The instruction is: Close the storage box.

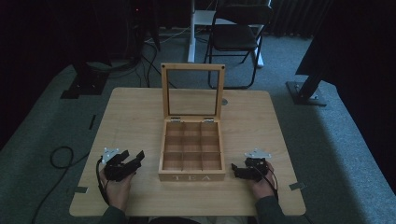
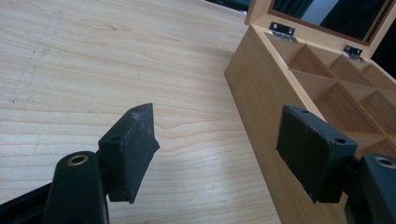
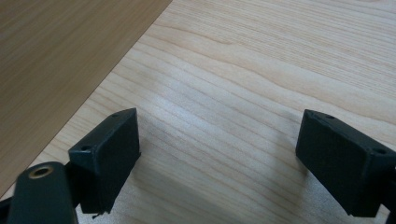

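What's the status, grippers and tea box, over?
Left gripper open, empty. Right gripper open, empty. Tea box between them, lid up, compartments look empty. Nothing in the way.

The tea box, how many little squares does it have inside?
9. The tea box holds three rows of three: one row by the hinges, one across the middle, one behind the front wall marked TEA. All look empty, though the front row's floors are partly hidden.

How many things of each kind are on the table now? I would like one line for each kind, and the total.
Wooden tea box, lid open: 1
Tongs, the left and the right, both open and holding nothing: 2
Total: 3
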The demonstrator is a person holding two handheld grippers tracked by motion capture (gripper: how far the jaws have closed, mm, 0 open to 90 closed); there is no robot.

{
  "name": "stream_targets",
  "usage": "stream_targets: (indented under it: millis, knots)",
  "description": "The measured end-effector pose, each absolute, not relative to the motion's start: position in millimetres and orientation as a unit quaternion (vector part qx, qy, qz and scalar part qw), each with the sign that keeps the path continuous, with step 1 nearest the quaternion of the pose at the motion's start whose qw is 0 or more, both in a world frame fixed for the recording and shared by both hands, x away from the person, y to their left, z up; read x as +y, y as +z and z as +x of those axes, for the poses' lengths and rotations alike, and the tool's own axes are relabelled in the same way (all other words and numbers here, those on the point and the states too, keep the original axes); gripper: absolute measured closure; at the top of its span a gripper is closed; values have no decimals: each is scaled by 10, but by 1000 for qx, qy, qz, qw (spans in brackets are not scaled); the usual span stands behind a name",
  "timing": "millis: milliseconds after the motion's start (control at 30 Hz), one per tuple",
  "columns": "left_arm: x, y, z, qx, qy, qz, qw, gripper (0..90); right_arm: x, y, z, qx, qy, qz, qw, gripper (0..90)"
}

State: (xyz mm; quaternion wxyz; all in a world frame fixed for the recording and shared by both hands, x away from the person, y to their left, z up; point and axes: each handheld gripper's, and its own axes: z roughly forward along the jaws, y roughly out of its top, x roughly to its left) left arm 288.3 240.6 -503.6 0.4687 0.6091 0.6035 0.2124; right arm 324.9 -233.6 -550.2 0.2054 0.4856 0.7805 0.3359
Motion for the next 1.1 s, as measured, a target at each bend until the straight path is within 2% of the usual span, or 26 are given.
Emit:
stream_targets:
  millis: [400, 1100]
  knots:
    - [2352, -5027, 2898, 594, 222, 630, 449, 284, -2314, -5503, 3236, 783, 338, 480, 204, 133]
    - [2272, -4804, 2986, 565, 199, 662, 449, 288, -2308, -5503, 3224, 785, 338, 478, 203, 133]
